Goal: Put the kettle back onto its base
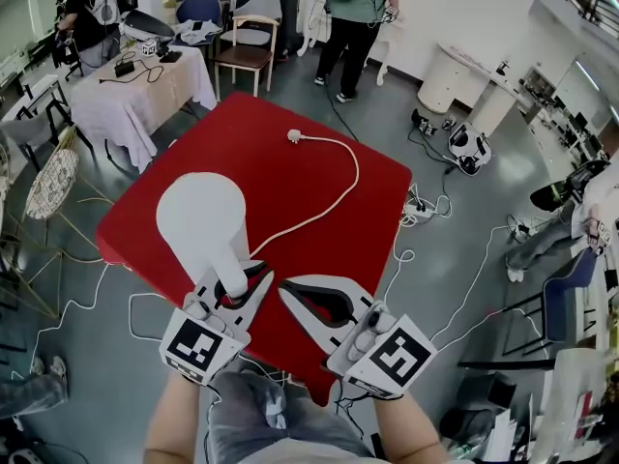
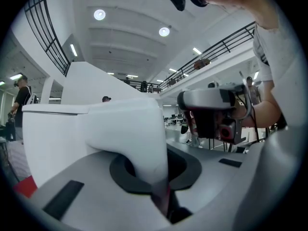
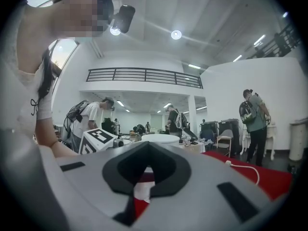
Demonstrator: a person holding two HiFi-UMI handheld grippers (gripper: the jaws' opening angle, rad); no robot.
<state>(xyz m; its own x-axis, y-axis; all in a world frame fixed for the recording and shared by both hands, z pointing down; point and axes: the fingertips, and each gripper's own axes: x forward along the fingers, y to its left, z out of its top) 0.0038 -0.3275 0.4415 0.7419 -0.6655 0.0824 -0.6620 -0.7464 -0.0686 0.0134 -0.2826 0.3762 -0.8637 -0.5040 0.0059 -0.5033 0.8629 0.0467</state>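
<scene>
kettle held by its handle over the red table, base out of sight

the white kettle [image 1: 198,218] sits low over the near left part of the red table [image 1: 261,129], its handle running back toward the person. the left gripper [image 1: 237,293] has its jaws clamped on that handle; in the left gripper view the handle fills the gap between the jaws and the kettle's body [image 2: 86,129] looms just ahead. the right gripper [image 1: 314,307] lies beside it over the table's near edge, jaws drawn together with nothing between them, and touches nothing.

the base itself cannot be seen. a white cord [image 1: 338,187] with its plug [image 1: 294,135] lying loose on the table runs in under the kettle, so the base is probably right beneath it; whether the kettle is seated cannot be told.

the shell looks hard, smooth and rigid, so it should not give under the pads but could swivel in them. its weight hangs forward of the grip, and any water inside, which no view shows, would add to that pull. the handle is the sound place to hold, close up by the body.

no brand, label or lettering can be read on the kettle; the only printed patterns are the black-and-white squares on the grippers' cubes.
</scene>
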